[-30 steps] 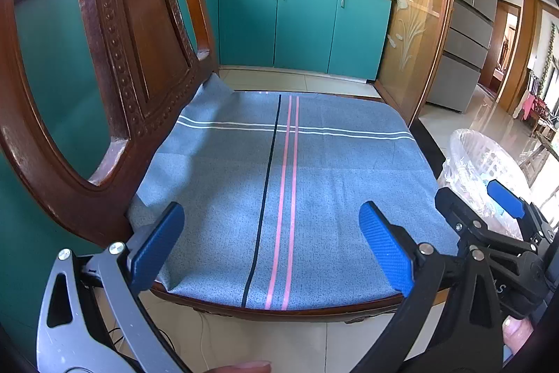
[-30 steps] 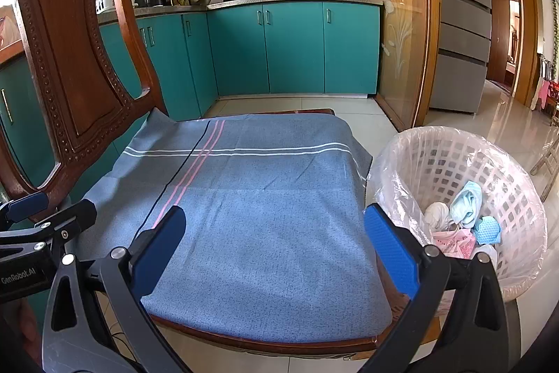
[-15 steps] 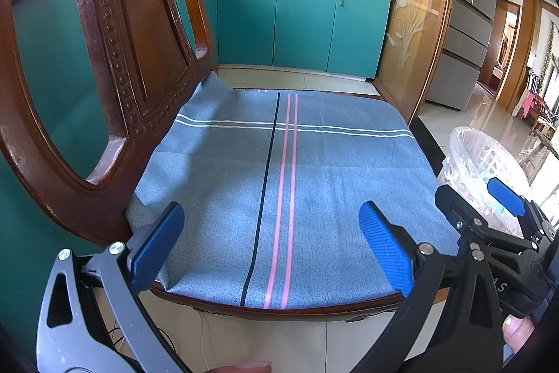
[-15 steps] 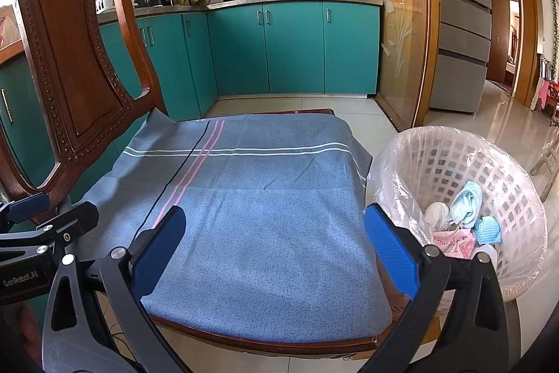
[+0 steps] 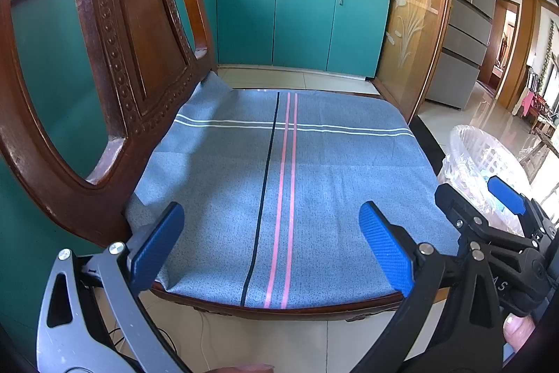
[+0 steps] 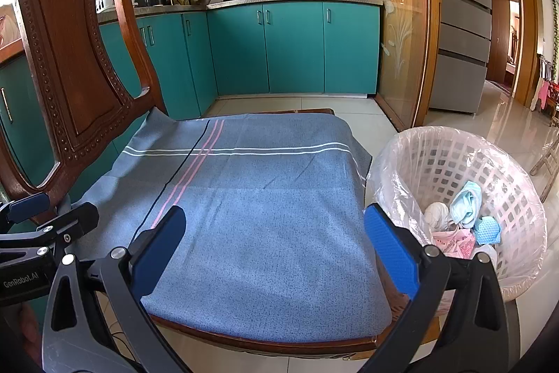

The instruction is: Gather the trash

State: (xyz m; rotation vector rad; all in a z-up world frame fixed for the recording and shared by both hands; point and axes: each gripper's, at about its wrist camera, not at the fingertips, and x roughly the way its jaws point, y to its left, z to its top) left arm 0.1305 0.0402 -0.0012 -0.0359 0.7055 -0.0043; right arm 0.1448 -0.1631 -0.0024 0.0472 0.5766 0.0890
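Crumpled trash [image 6: 457, 222] lies inside the lined basket [image 6: 412, 163], just right of the right hand-held gripper [image 6: 276, 247]. Both it and the left hand-held gripper [image 5: 269, 245] hover spread and empty over the bare chair cloth [image 5: 314, 184]. Collection appears complete; check the seat for strays.

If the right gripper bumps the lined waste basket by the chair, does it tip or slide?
Probably slides or tips easily: the waste basket is thin lattice plastic holding only a few crumpled scraps, so likely light. It stands on glossy floor tiles, suggesting little grip. The loose plastic liner would likely crumple rather than stiffen the rim.
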